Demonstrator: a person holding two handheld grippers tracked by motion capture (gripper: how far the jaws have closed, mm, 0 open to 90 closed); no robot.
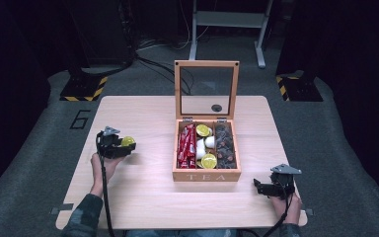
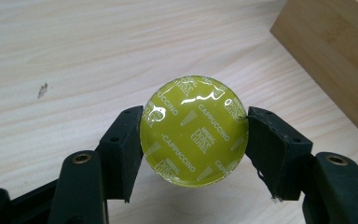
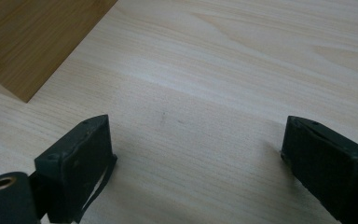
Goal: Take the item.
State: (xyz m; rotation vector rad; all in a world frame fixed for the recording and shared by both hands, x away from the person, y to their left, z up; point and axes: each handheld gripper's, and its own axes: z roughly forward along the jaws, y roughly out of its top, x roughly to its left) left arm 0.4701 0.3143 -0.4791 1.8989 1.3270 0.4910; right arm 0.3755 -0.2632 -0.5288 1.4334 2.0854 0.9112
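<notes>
Right now my left gripper (image 2: pixel 193 135) is clamped on a lime-green capsule (image 2: pixel 194 131), foil lid up, pinched at its rim by both jaws, above the table (image 1: pixel 143 197) left of the tea box (image 1: pixel 207 175). My right gripper (image 3: pixel 196 163) rests with jaws spread wide, holding nothing. I judge the grip thin: the round, slick rim could squirt out sideways if I tilt or squeeze unevenly.
</notes>
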